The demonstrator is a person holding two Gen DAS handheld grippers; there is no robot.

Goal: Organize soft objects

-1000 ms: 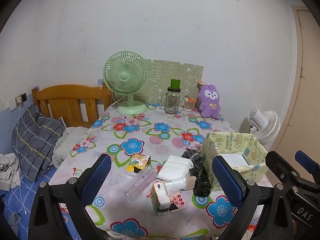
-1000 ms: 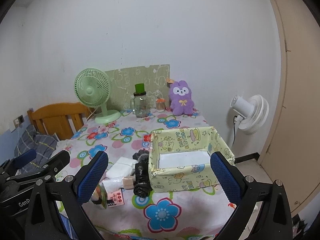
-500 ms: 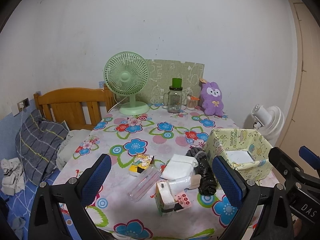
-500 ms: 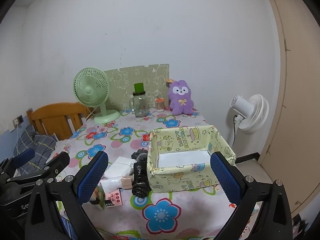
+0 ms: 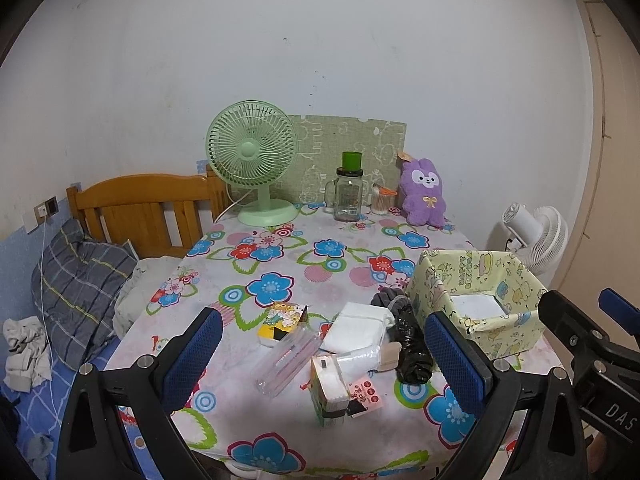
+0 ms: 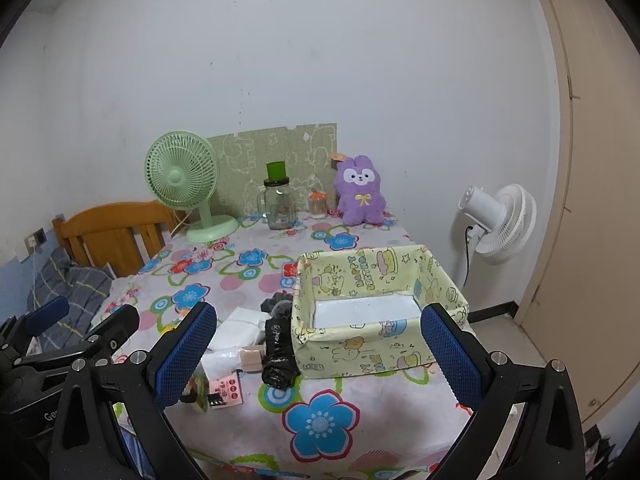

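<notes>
I hold both sets of fingers spread wide and empty above the worktop's (image 5: 280, 420) near edge, because nothing is picked yet. My left gripper (image 5: 324, 350) faces the heap: white cloth (image 5: 356, 326), black bundle (image 5: 412, 354). My right gripper (image 6: 316, 346) faces the empty fabric box (image 6: 360, 354) just beside the heap, ready to receive the soft things.

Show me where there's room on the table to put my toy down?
Bare cloth lies mid-table between the green fan, the purple bunny and the yellow box. It is crowded left of the box, around the black bundle and white packs.
</notes>
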